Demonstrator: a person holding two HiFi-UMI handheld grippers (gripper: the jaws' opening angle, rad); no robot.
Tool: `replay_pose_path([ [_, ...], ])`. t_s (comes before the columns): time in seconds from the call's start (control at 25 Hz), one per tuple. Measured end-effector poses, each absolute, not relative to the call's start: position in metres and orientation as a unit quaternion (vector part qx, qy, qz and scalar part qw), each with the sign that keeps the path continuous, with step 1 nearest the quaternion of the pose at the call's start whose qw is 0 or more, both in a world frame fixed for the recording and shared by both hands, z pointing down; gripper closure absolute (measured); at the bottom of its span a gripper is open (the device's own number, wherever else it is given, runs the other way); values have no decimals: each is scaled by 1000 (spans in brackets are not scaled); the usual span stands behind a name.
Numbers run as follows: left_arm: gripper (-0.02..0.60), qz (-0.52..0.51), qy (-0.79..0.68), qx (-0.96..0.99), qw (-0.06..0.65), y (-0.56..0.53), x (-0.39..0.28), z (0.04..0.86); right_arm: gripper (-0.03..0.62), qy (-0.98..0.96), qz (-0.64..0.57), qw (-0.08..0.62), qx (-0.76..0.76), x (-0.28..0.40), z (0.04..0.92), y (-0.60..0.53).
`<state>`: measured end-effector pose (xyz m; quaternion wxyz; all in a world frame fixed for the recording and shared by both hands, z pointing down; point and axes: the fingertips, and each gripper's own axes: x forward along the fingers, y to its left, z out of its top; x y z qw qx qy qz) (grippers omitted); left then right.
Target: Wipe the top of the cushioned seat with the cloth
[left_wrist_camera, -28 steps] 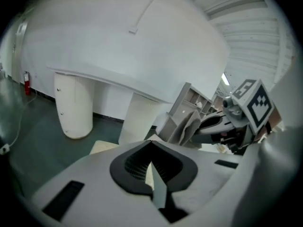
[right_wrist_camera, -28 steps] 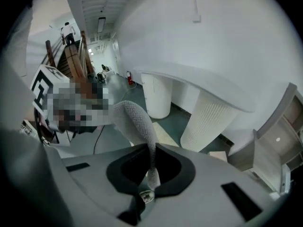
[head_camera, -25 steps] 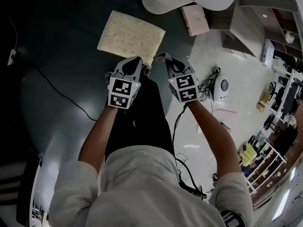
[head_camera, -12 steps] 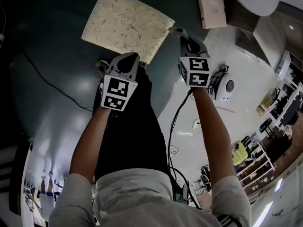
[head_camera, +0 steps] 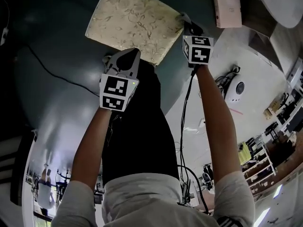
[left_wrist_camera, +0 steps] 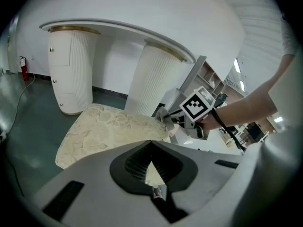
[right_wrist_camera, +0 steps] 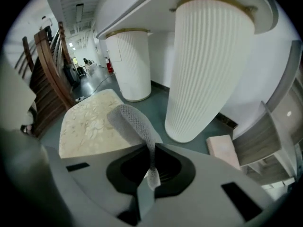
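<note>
Head view is showing me both arms reaching forward toward the seat (head_camera: 130, 22), a pale cushion with a leaf pattern that is lying on a dark floor (head_camera: 57, 56). I am seeing the left gripper (head_camera: 134, 55) hovering at the seat's near edge, close to its near corner. In the left gripper view its jaws are pressing together with nothing caught between them, and only a sliver of the seat is showing through the gap behind them.

The right gripper (head_camera: 185, 20) is sitting at the seat's right corner. In the right gripper view its jaws are clamping a grey mesh cloth (right_wrist_camera: 135, 122), which is rising out of the jaws and curling over toward the seat's right edge. I cannot tell whether the cloth is touching the cushion or hanging just above it.

Beyond the seat, two white ribbed columns (right_wrist_camera: 208, 65) are standing under a white top. A pink box (head_camera: 227, 6) is lying just past the seat's right corner.
</note>
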<state>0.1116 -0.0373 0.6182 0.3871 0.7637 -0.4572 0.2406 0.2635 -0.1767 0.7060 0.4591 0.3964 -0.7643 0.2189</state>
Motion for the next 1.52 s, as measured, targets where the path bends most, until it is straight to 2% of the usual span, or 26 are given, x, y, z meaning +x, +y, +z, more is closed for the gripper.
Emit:
replay_pose_path([
  [0.4,569,224,-463,753,411,-41,116,639,574,-781,249,453,351,253,713,-148],
  [0.64,569,227,-483,734,419,-32,97,647,574,-789,254,452,328,247,712,-122],
  [1.52,569,248,-473,736,417,-7,100,657,574,-787,302,453,290,226,716,-6],
])
